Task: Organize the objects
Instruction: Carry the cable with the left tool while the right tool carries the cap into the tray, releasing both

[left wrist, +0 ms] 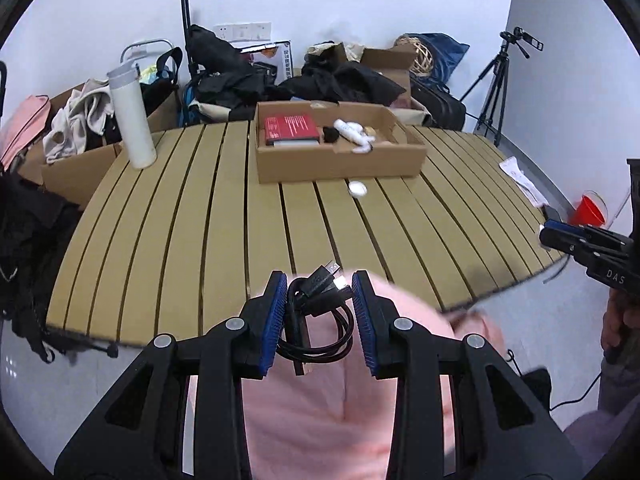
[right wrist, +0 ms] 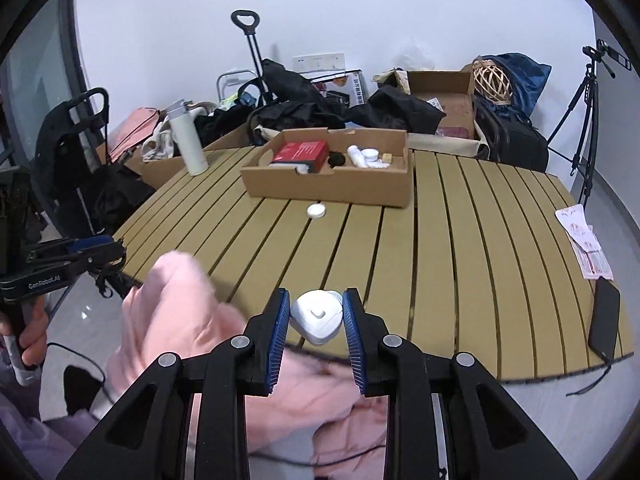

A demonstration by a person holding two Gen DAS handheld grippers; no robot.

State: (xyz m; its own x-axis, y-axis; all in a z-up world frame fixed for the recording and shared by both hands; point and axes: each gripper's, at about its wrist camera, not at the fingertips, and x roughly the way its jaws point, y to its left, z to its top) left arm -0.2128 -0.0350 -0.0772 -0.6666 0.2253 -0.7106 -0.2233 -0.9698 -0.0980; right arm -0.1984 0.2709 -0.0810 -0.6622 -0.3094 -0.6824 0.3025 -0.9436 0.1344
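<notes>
My left gripper (left wrist: 320, 300) is shut on a coiled black cable (left wrist: 316, 312) with plugs sticking out past the blue pads, held over a pink garment (left wrist: 320, 412) at the near table edge. My right gripper (right wrist: 316, 314) is shut on a white rounded charger (right wrist: 318, 316), also just above the near edge. An open cardboard box (left wrist: 340, 160) (right wrist: 332, 188) sits at the far middle of the slatted table (left wrist: 200, 240) (right wrist: 460, 260), holding a red box (left wrist: 292, 129) (right wrist: 301, 153), white bottles and small items. A small white round case (left wrist: 357, 188) (right wrist: 316, 211) lies in front of it.
A white flask (left wrist: 132, 120) (right wrist: 187, 142) stands far left on the table. A black phone (right wrist: 604, 324) and papers (right wrist: 584, 246) lie at the right edge. A red funnel-like cup (left wrist: 588, 210) shows at right. Bags, clothes, boxes, a trolley and a tripod (left wrist: 496, 88) crowd the far side.
</notes>
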